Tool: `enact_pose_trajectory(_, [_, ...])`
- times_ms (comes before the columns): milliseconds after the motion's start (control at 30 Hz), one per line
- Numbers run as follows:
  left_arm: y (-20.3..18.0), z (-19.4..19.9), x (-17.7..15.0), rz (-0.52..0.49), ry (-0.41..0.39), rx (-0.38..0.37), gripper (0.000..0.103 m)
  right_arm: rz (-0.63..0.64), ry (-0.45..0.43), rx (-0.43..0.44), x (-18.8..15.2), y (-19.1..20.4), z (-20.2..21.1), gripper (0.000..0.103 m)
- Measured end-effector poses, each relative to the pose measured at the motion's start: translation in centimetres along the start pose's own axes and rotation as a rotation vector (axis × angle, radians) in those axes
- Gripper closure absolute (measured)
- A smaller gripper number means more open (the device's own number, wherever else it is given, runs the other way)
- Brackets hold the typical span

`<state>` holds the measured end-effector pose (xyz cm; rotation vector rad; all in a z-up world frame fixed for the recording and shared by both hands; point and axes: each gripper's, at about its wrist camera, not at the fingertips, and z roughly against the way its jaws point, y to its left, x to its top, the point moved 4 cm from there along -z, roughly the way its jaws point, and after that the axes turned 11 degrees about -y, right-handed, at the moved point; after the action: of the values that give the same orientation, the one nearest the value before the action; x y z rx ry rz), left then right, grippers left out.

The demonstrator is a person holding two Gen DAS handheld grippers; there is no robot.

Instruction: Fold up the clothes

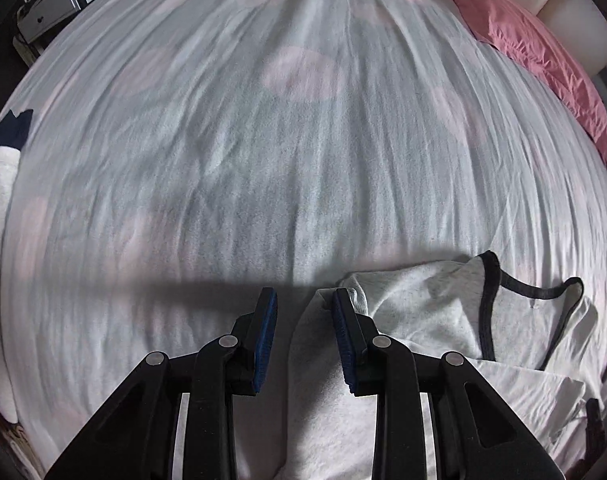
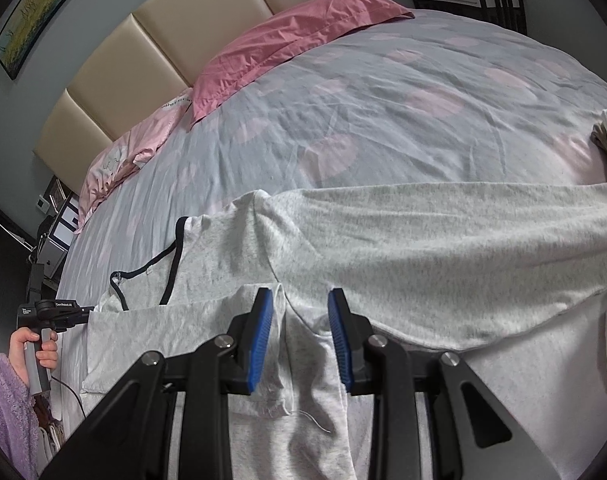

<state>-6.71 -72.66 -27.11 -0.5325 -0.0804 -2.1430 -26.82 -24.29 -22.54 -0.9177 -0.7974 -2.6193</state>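
Along the bed's (image 2: 383,92) near edge the grey garment (image 2: 423,240) is lying lengthwise, passing directly beneath the right tongs (image 2: 299,340) and left tongs (image 1: 305,340), both gaping wide and holding nothing.

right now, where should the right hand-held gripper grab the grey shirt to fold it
Probably the raised fold of the grey shirt between the right hand-held gripper fingers. Come straight forward and down from the near edge: that ridge stands up off the bed, runs along the open jaws, and gives a thin edge to pinch.
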Motion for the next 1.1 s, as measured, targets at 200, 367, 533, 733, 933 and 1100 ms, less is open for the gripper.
enact_pose_trajectory(200, [-0.3,0.2,-0.7,0.022,-0.037,0.019,0.094,-0.058,0.035,0.042,-0.6,-1.0,-1.6,0.075])
enact_pose_trajectory(367, [-0.4,2.1,-0.4,0.005,-0.131,0.113,0.1,-0.117,0.065,0.132,-1.2,-0.6,-2.0,0.075])
enact_pose_trajectory(533, [0.4,1.5,-0.5,-0.023,-0.13,0.183,0.1,-0.047,0.029,0.083,-0.9,0.1,-1.5,0.075])
enact_pose_trajectory(733, [-0.3,0.9,-1.0,-0.074,-0.126,0.269,0.094,0.029,0.043,0.103,-1.4,1.5,-1.7,0.075])
enact_pose_trajectory(933, [-0.4,6.8,-4.4,-0.169,-0.215,0.273,0.089,0.184,0.151,-0.003,-3.9,2.4,-3.8,0.077])
enact_pose_trajectory(1100, [-0.3,12.2,-7.5,-0.254,-0.298,0.269,0.073,0.196,0.096,0.025,-3.1,3.6,-2.0,0.077])
